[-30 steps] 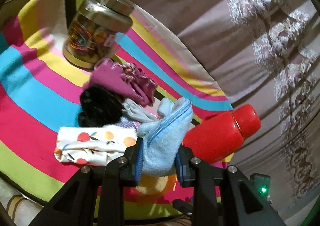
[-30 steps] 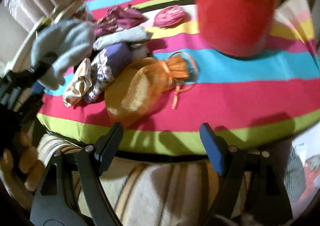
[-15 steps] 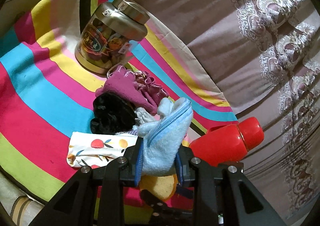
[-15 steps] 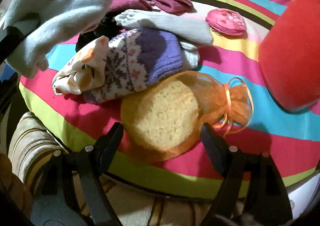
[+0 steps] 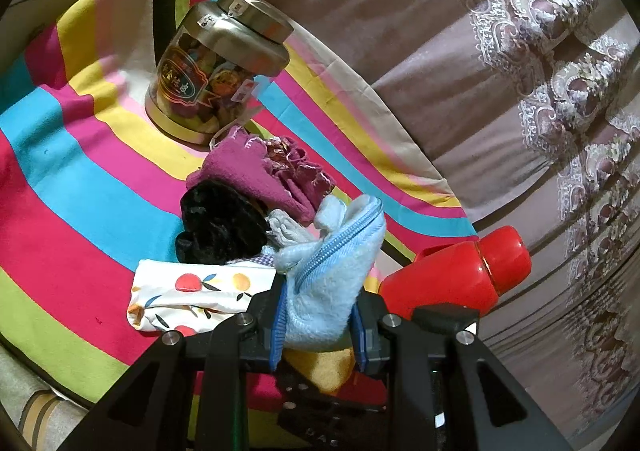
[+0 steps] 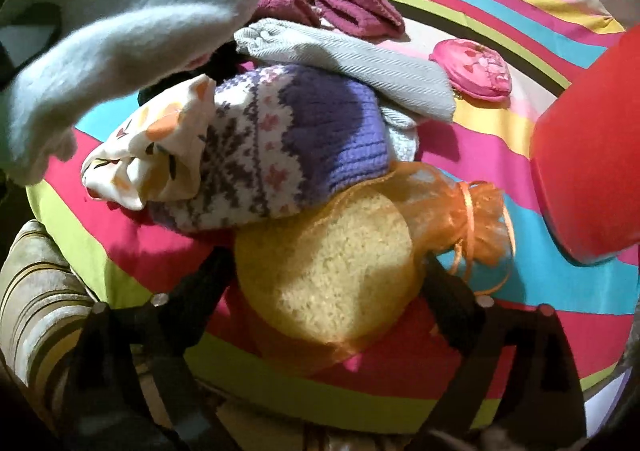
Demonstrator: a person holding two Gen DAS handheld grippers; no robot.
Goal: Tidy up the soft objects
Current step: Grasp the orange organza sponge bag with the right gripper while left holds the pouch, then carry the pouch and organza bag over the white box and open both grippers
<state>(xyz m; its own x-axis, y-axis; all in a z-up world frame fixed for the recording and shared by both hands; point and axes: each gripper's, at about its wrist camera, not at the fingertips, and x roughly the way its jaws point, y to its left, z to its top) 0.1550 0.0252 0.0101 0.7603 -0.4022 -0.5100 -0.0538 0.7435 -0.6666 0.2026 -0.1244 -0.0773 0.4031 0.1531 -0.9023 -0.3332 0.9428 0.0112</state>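
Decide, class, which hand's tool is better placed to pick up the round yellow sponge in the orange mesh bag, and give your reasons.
The right tool: its open fingers already straddle the round yellow sponge in the orange mesh bag. The left tool is occupied, clamped on the fluffy light-blue zip pouch.

Piled soft things (image 6: 312,131) on striped cloth (image 6: 540,271)

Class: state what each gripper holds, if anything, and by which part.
The left gripper clamps the light blue fluffy pouch by its lower end. The right gripper holds nothing; its open jaws straddle the orange mesh bag.
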